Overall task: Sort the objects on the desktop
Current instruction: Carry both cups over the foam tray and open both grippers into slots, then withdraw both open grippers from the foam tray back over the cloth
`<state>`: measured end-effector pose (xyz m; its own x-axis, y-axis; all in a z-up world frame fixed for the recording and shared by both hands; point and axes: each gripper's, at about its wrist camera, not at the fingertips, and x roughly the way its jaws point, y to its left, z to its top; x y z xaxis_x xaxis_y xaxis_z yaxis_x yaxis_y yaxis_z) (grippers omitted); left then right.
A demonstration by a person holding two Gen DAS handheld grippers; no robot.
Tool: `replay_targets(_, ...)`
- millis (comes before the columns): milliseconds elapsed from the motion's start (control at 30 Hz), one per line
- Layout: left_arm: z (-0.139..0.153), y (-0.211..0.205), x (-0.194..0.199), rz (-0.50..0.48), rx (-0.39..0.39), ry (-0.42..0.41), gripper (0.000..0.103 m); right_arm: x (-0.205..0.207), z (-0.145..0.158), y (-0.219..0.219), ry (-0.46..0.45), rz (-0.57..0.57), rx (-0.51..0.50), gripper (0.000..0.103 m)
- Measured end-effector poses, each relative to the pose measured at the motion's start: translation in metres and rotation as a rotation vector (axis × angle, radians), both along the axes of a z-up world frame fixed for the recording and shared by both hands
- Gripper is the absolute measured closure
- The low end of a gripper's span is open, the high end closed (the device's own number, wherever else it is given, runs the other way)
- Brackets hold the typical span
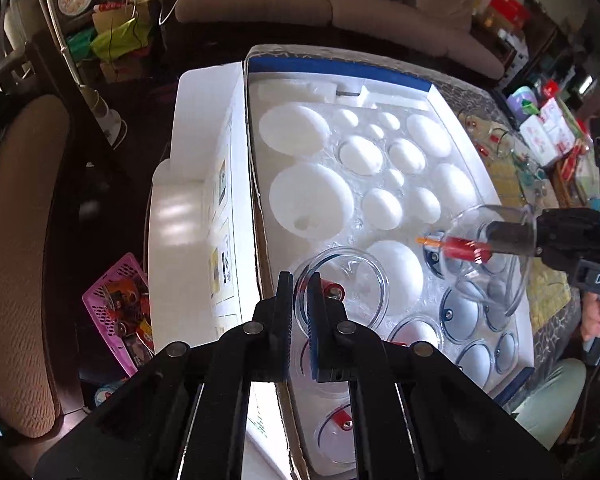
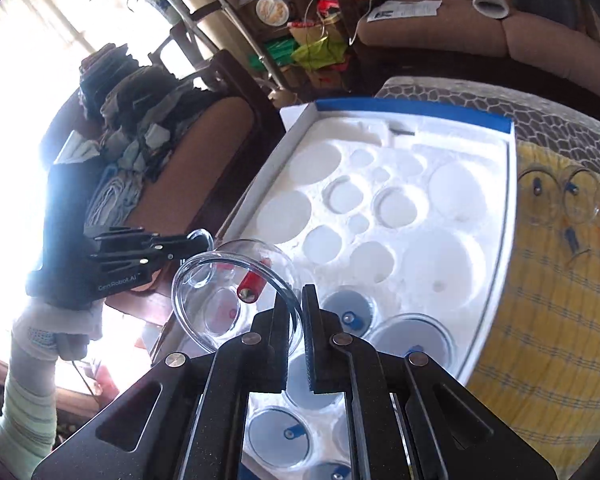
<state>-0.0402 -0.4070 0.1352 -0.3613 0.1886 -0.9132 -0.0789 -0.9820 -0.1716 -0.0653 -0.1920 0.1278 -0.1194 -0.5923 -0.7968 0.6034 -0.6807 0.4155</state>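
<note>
Above foam tray [image 1: 260, 216]: two clear cups held.
Left gripper [image 1: 299, 312] jaws pinch one cup's rim [image 1: 342, 292]; right gripper [image 2: 297, 322] jaws clamp the larger cup [image 2: 236, 292].

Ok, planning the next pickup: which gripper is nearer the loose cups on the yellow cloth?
Right. The right gripper hangs over the tray half beside the loose cups; the left gripper is at the tray's opposite edge.

My left gripper [image 1: 299, 304] reaches forward and down, its jaws narrowed to a thin gap around a cup [image 1: 342, 294] rim. My right gripper [image 2: 297, 312] is pinched on the rim of another cup [image 2: 236, 292], held tilted in the air. My sleeved left hand [image 2: 66, 332] grips its handle from below.
</note>
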Motion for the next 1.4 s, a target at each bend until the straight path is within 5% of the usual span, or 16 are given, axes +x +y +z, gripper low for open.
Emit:
replay_targets(300,-0.016,0.008,-0.015,-0.041,-0.004,-0.024,0.092,-0.016,-0.036,-0.029,-0.065,0.001,0.167,0.096)
replay_targets(767,-0.004,0.001,-0.006,-0.039,-0.011,0.018,0.077,-0.019,-0.022,-0.041,0.005,0.003,0.206,0.092)
replay_targets(833,0.002,0.005,-0.004,-0.047,-0.006,0.032,0.066,-0.020,-0.014,-0.034,0.027,-0.011,0.199,0.091)
replay_targets(933,0.012,0.020,0.000,-0.081,0.003,0.064,0.049,-0.020,0.000,-0.016,0.080,-0.032,0.210,0.079)
replay_targets(1100,0.021,0.064,0.005,-0.170,0.025,0.093,0.049,-0.017,0.018,0.021,0.182,-0.064,0.266,0.070)
replay_targets(1200,0.020,0.096,0.007,-0.234,0.054,0.088,0.048,-0.009,0.020,0.043,0.207,-0.073,0.273,0.056)
replay_targets(1333,0.002,0.129,0.000,-0.267,0.107,0.026,0.048,-0.004,0.009,0.069,0.155,-0.099,0.238,0.057)
replay_targets(1400,-0.006,0.140,-0.004,-0.268,0.130,0.000,0.050,-0.004,0.002,0.077,0.119,-0.106,0.217,0.073)
